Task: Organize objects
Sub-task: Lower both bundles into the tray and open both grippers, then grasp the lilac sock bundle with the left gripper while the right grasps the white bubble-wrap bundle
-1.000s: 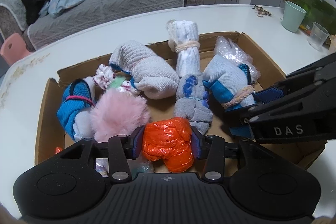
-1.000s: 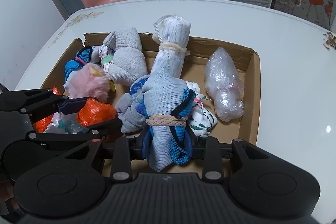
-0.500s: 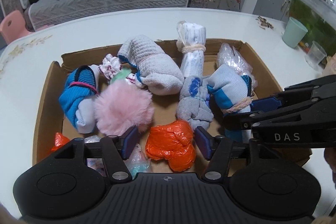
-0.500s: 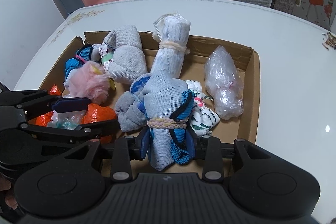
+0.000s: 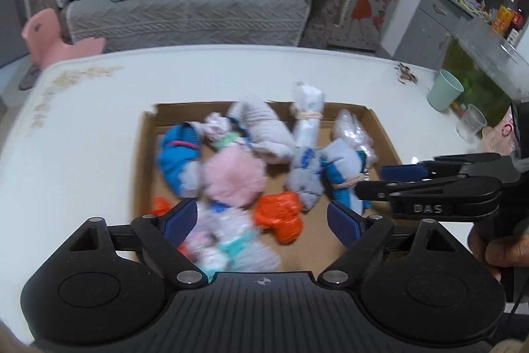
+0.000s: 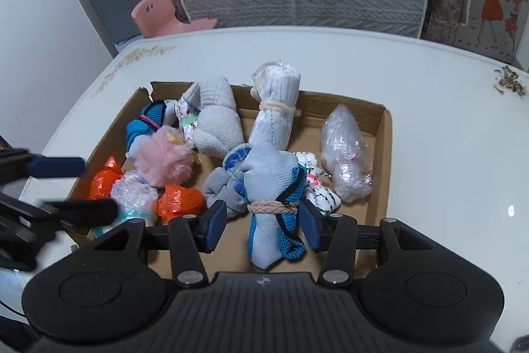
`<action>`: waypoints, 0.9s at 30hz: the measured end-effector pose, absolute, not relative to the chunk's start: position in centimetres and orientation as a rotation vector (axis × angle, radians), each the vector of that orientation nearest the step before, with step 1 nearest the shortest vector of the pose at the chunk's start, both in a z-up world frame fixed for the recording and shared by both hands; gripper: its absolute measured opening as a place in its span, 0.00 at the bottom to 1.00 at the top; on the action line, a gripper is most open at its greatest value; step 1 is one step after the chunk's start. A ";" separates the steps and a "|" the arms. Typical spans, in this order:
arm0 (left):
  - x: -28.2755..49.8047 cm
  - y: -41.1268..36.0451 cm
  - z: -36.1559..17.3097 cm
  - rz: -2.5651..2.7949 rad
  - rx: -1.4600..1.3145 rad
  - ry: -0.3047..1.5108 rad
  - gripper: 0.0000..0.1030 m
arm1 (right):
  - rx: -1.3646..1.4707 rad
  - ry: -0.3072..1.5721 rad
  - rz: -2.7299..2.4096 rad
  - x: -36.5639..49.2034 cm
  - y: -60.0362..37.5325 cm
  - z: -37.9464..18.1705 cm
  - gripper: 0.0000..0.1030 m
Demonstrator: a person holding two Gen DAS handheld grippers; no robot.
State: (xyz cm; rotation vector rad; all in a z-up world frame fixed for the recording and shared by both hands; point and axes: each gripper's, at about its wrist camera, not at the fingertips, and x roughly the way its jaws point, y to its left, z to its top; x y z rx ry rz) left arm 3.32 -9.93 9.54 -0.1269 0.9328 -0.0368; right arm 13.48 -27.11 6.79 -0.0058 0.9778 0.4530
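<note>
Where the earlier views had both tongs clamped on bundles, both now stand released over the cardboard box [image 6: 385, 161] on the white table [image 6: 429, 81].

Left tongs [image 5: 263, 220]: jaws have just been opening and now stand wide, nothing pressed between the pads. They have lifted away since a second ago. The orange bag [image 5: 279, 215] they held lies loose on the box floor below them, at the near edge, touching the grey sock bundle [image 5: 304, 184]. This view is blurred by motion.

Right tongs [image 6: 263, 225]: jaws have just been opening to a modest gap. The blue-and-white sock bundle [image 6: 274, 194], tied with a braided band, stands between the pads at the near edge of the box; small gaps show on both sides, so it is no longer gripped. A hand [image 5: 496, 250] holds the handle of these tongs.

Other contents of the box, places unchanged:
- pink fluffy ball [image 6: 163, 161], left of centre
- blue sock [image 6: 143, 126], far left
- grey folded sock [image 6: 215, 118], at the back
- white roll tied with a band [image 6: 276, 108], leaning on the back wall
- clear plastic bag [image 6: 345, 151], right side
- second orange bag [image 6: 104, 179], near left corner
</note>
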 end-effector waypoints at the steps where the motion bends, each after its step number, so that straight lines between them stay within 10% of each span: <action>1: 2.8 -9.4 9.9 -0.024 -0.119 0.933 0.87 | -0.008 0.975 0.454 13.2 -27.2 6.9 0.44; 27: -7.4 -9.2 0.1 -0.010 0.282 0.930 0.93 | 0.083 1.044 0.592 3.7 -19.4 5.3 0.54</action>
